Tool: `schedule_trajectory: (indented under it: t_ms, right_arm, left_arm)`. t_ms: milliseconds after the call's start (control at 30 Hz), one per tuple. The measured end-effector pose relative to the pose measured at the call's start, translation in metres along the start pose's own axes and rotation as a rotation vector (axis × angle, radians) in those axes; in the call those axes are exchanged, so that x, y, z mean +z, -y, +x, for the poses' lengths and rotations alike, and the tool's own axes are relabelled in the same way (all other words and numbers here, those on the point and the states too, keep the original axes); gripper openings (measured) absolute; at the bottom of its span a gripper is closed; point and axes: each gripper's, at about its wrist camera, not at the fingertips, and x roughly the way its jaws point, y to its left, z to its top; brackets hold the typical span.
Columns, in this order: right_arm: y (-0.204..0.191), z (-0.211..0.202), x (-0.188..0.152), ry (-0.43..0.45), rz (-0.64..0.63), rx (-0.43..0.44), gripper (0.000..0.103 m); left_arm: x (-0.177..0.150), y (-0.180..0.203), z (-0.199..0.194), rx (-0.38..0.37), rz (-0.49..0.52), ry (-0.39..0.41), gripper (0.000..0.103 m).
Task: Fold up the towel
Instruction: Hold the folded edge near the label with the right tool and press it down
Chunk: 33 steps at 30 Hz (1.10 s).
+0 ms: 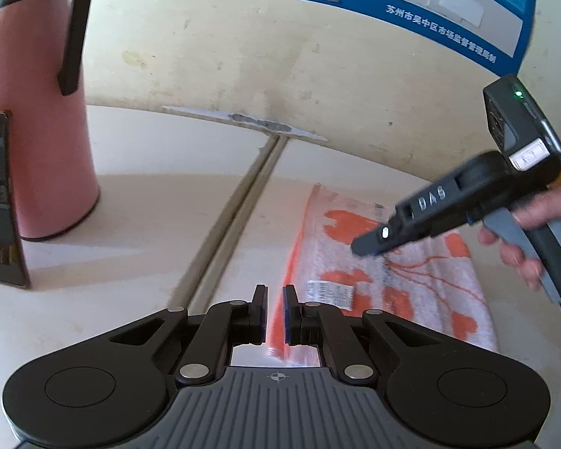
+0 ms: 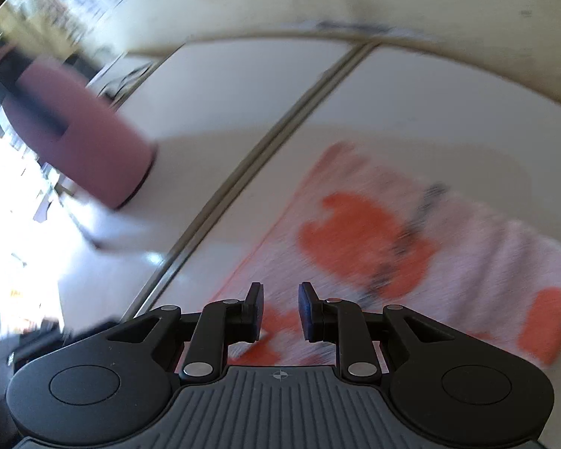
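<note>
The towel (image 1: pixel 389 277), white with orange flowers, lay flat on the pale table (image 1: pixel 138 202), just to the right of the seam (image 1: pixel 239 205) running down the tabletop, with a white label showing near its close edge. Over it hung the right gripper (image 1: pixel 370 245), held in the person's hand (image 1: pixel 531 239), tip angled down at the cloth; from the left wrist view you couldn't tell whether it touched. Its own camera, badly blurred, showed the fingers (image 2: pixel 254 310) released, a clear gap between them and nothing in it, the towel (image 2: pixel 411 247) spread beneath. The left gripper (image 1: pixel 275 314) sat at the towel's near left edge, fingers close together but not quite clenched, a thin gap visible, gripping nothing. Off to the left stood a pink thermos (image 1: pixel 37 119) with a black handle, a dark box (image 1: pixel 0 202) beside it. A blue poster (image 1: pixel 441 11) hung on the wall behind.
</note>
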Motion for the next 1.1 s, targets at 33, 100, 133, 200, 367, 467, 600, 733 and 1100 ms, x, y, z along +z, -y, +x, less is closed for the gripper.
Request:
schedule_trajectory:
  t_ms: [33, 100, 133, 200, 367, 467, 600, 733, 1100]
  right_arm:
    - [-0.006, 0.003, -0.001, -0.001, -0.011, 0.003, 0.021]
    - [-0.009, 0.005, -0.003, 0.002, -0.016, 0.007, 0.021]
    - [-0.010, 0.006, -0.004, 0.003, -0.012, 0.007, 0.021]
    - [-0.012, 0.008, -0.003, 0.005, -0.002, 0.005, 0.021]
    - [-0.018, 0.014, -0.002, 0.010, 0.024, 0.001, 0.021]
    - [-0.021, 0.018, -0.002, 0.012, 0.040, -0.002, 0.021]
    - [-0.042, 0.035, 0.004, -0.024, -0.013, -0.040, 0.021]
    - [-0.056, 0.049, 0.001, -0.073, -0.050, -0.109, 0.021]
    - [-0.067, 0.054, -0.002, -0.059, 0.004, -0.205, 0.022]
  left_arm:
    - [0.001, -0.002, 0.001, 0.001, -0.003, -0.003, 0.008]
    - [0.001, -0.005, 0.003, 0.007, 0.000, -0.008, 0.008]
    - [0.001, -0.006, 0.004, 0.011, 0.002, -0.011, 0.008]
    - [0.002, -0.009, 0.006, 0.012, 0.001, -0.023, 0.008]
    - [0.000, -0.007, 0.013, -0.030, 0.032, -0.069, 0.021]
    - [-0.004, 0.000, 0.019, -0.026, 0.101, -0.090, 0.021]
    - [-0.010, 0.002, 0.029, -0.012, 0.161, -0.126, 0.021]
    - [-0.012, -0.001, 0.035, -0.028, 0.202, -0.144, 0.021]
    - [-0.013, -0.009, 0.046, -0.042, 0.381, -0.140, 0.021]
